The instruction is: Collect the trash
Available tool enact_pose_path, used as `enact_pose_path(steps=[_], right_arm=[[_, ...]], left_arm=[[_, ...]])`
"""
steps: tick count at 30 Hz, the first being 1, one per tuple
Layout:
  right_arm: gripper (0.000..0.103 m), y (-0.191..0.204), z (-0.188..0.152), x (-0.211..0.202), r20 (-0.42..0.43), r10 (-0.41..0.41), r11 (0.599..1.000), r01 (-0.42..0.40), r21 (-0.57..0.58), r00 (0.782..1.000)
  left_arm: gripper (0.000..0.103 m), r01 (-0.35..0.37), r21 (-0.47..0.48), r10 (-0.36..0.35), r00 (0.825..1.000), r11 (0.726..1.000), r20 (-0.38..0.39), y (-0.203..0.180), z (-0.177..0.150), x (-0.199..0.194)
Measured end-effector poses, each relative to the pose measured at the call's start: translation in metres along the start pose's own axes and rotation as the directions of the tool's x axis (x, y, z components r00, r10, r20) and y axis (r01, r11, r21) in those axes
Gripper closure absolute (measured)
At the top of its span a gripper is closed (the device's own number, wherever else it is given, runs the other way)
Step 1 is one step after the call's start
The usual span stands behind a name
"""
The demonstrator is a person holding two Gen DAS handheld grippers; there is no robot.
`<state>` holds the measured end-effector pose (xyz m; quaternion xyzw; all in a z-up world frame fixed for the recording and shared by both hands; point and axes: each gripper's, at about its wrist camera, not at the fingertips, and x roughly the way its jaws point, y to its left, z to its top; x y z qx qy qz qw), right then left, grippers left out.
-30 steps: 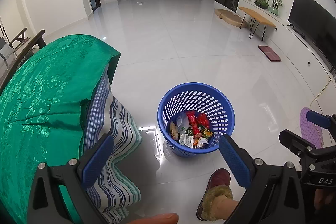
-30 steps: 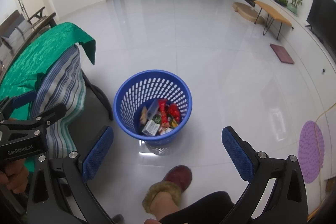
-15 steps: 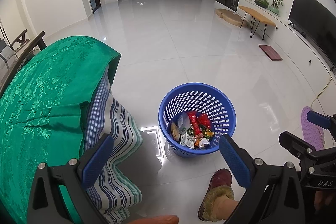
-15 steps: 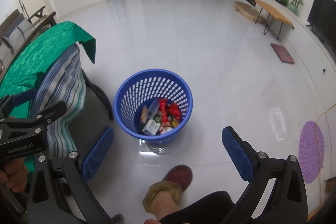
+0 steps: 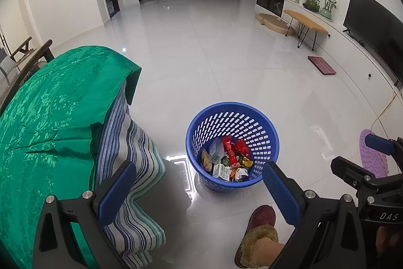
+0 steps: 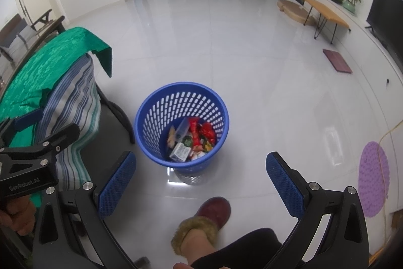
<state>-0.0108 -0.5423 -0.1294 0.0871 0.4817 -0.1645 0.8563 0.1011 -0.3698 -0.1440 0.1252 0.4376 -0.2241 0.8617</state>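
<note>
A blue perforated plastic basket [image 5: 233, 115] stands on the white tiled floor; it also shows in the right wrist view [image 6: 181, 95]. Inside it lies trash [image 5: 226, 160]: red wrappers, a small carton and other packets, also seen in the right wrist view [image 6: 191, 140]. My left gripper [image 5: 199, 190] is open and empty, held above and short of the basket. My right gripper [image 6: 201, 183] is open and empty, also above and short of the basket. Each gripper shows at the edge of the other's view.
A chair draped in green cloth [image 5: 45, 112] and a striped blanket [image 5: 131, 168] stands left of the basket. The person's slippered foot [image 6: 201, 221] is just in front of it. A purple mat [image 6: 372, 180] and a yellow cord lie at right. A wooden bench [image 5: 306, 25] and TV stand far right.
Both views have shifted very slightly; the basket sits a touch lower in the left wrist view. Both grippers stay open and empty.
</note>
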Motion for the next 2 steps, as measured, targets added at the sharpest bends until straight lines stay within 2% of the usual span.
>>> enact_pose_path(steps=[2], right_arm=[[0.0,-0.002,0.0009,-0.0005,-0.001,0.001,1.0,-0.001,0.003,1.0]], left_arm=[[0.001,-0.01,0.019,0.01,1.0,1.0,0.004,-0.0033,-0.0005,-0.001]])
